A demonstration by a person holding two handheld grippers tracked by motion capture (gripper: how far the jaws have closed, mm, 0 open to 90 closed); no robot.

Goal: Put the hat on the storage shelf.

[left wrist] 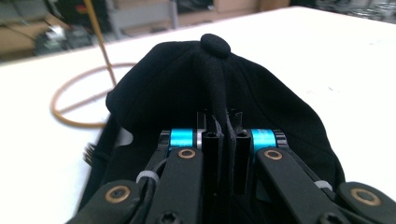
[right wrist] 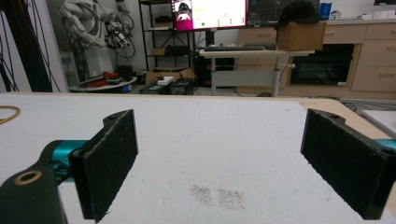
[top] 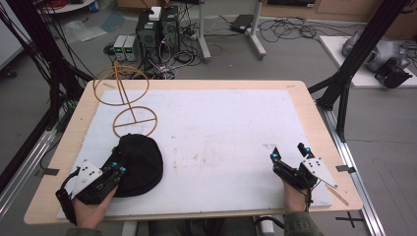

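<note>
l tool (left wrist: 223, 135) pinching black cap (left wrist: 261, 98)

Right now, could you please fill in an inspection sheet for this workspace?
Surface: white mat on a wooden table, faint smudges mid-mat.
Job's things: black cap at left front; wire stand behind it, upright.
Clutter: nothing seen on the mat.
Grippers: left hand-held gripper shut on the cap's fabric; right hand-held gripper open, holding nothing, at right front.
Cables: tangled on the floor beyond the table.
Surroundings: computer towers on the floor, monitor and cabinets farther off.
</note>
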